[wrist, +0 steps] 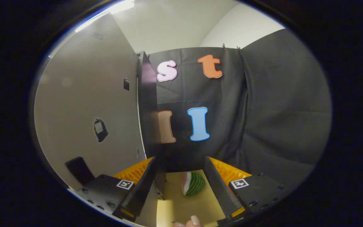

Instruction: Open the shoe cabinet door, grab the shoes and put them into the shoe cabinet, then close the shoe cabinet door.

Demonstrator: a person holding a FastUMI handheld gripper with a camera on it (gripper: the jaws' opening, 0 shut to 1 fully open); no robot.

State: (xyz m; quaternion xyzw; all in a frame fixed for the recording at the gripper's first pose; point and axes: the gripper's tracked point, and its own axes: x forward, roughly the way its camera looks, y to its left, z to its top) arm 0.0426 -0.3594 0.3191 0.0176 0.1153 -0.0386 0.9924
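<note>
Gripper point(181, 189) level, fingers spread apart and empty, door panel's point(87, 119) edge just ahead between them.

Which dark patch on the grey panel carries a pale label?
The middle patch, between the small upper one and the large plain lower one.

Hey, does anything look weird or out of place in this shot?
Yes: a green-striped watermelon-slice toy lies on the tan surface between the open gripper fingers, odd for a shoe task. The grey door panel beside them looks normal.
</note>
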